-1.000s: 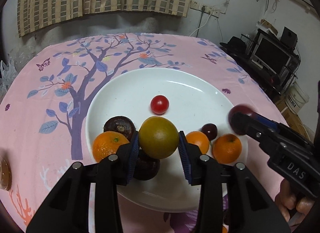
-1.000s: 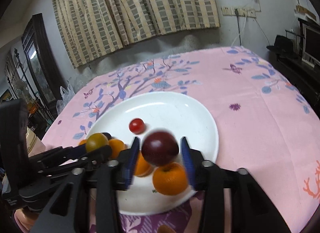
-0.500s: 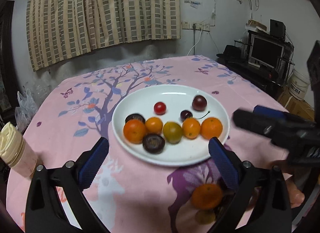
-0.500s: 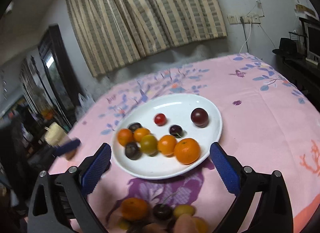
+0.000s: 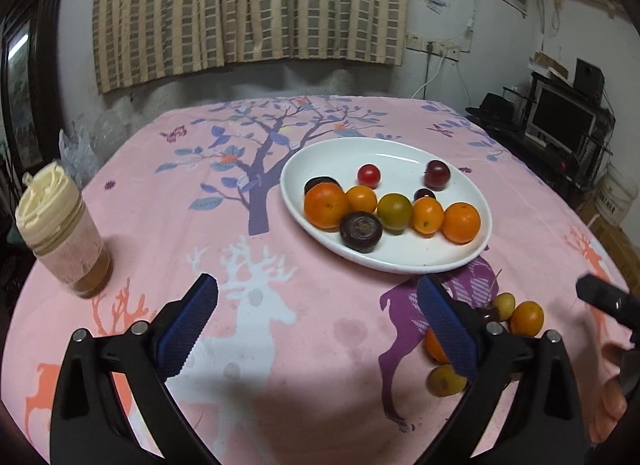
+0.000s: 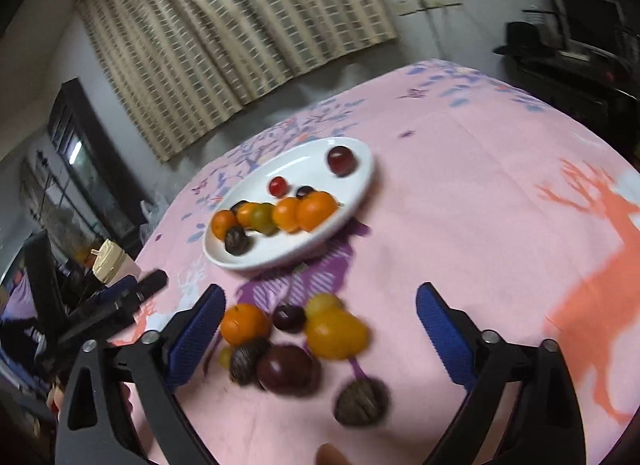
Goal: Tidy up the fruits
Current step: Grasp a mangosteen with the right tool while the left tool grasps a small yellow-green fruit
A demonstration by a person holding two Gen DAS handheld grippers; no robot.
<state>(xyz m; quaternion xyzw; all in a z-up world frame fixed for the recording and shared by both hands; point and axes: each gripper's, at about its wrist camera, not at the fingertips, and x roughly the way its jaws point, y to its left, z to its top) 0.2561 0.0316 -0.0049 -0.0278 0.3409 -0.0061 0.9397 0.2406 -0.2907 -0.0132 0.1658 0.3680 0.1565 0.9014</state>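
My left gripper gapes wide and empty at the frame's bottom; the white plate of fruit sits upper right of it. My right gripper, jaws closing, touches nothing, with loose fruits between its pads.

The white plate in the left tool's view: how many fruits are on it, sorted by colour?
On the white plate:
orange fruits: 4
dark purple fruits: 4
yellow-green fruit: 1
small red fruit: 1
Total: 10
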